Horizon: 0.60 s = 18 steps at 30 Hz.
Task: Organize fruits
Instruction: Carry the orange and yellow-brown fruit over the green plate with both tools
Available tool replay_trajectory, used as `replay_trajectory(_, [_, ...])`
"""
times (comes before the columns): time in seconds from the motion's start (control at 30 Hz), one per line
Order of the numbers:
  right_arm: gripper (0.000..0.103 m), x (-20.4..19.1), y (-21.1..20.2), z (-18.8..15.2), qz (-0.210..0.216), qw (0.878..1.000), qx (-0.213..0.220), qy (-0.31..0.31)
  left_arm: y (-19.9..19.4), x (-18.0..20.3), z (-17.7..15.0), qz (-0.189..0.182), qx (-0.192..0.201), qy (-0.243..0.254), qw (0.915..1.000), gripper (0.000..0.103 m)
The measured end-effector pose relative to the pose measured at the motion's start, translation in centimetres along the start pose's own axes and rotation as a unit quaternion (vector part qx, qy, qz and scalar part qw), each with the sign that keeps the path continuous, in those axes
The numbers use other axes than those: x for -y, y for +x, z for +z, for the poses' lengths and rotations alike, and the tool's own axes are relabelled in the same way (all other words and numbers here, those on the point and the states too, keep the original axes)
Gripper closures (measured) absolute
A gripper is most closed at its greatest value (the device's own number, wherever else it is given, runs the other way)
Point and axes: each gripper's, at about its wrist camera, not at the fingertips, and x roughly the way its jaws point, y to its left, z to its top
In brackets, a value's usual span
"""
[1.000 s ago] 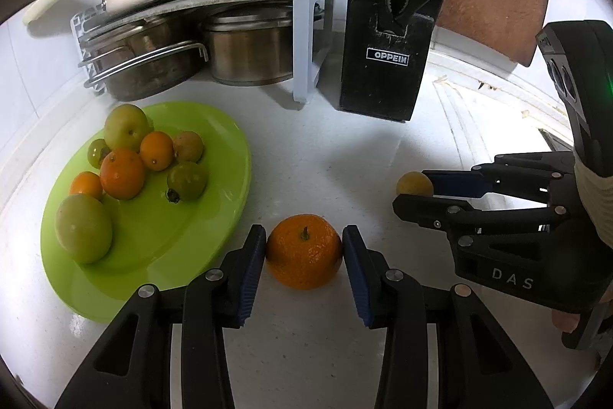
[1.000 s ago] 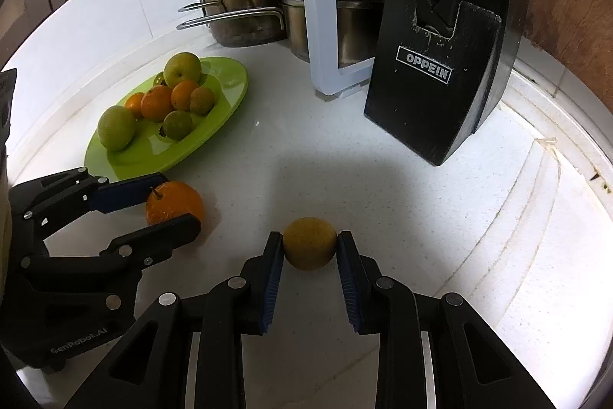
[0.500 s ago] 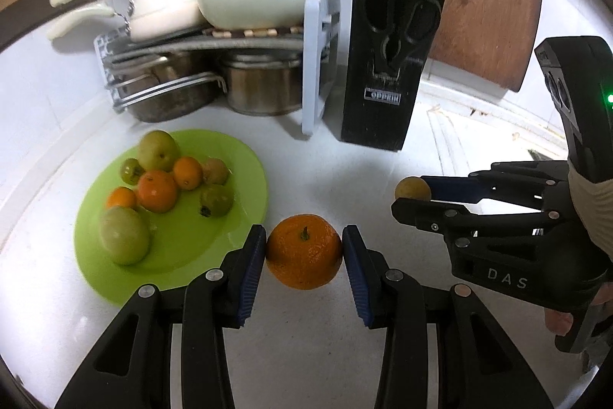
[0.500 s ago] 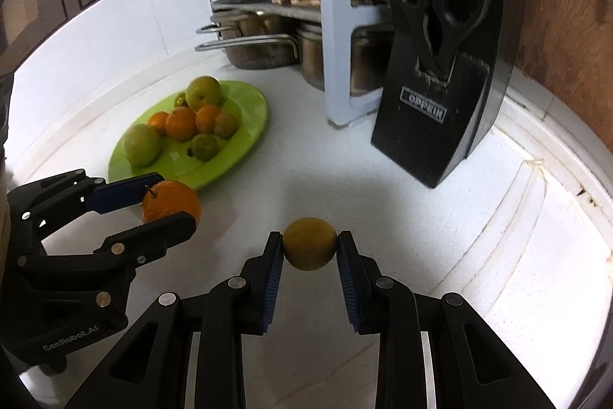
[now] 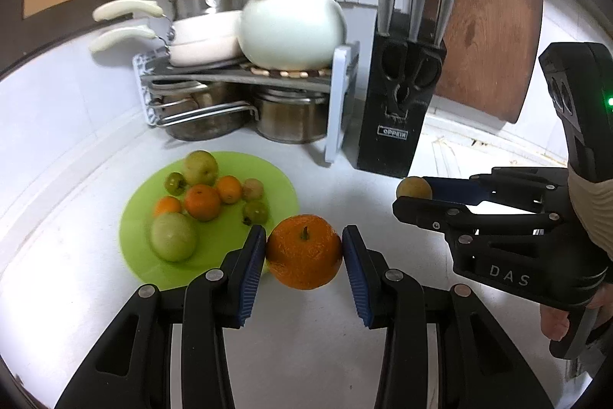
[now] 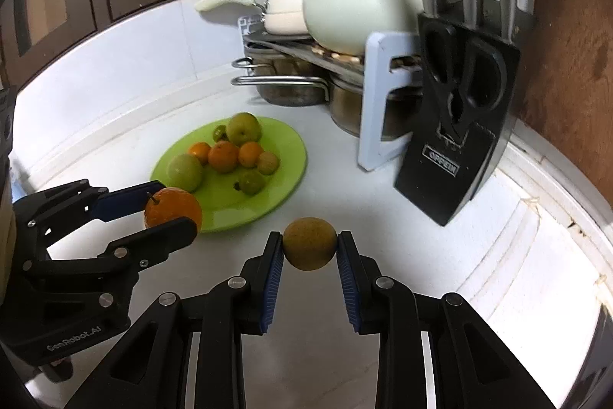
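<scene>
Left gripper (image 5: 304,251) had its fingers pinching an orange (image 5: 304,251), held just at the near edge of the green plate (image 5: 283,192). Right gripper (image 6: 309,250) was squeezing a small brownish-yellow fruit (image 6: 309,248) off to the plate's right, above the white worktop (image 6: 383,217). Plate was carrying seven fruits already, with the knife block (image 5: 398,125) behind it to the right.

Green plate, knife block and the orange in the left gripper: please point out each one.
green plate (image 6: 283,156), right wrist view, bare surface near its right rim.
knife block (image 5: 394,140), left wrist view, front face by the label.
orange (image 5: 304,252), left wrist view, middle of the peel.
</scene>
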Motion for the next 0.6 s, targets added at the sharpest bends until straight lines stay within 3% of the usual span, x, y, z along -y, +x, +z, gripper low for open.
replay_trajectory(0.6, [0.073,-4.2,-1.4,2.6,0.018,0.999,0.027,-0.009,-4.5,-3.1,0.9,0.033,0.047,-0.004,0.9983,0.062])
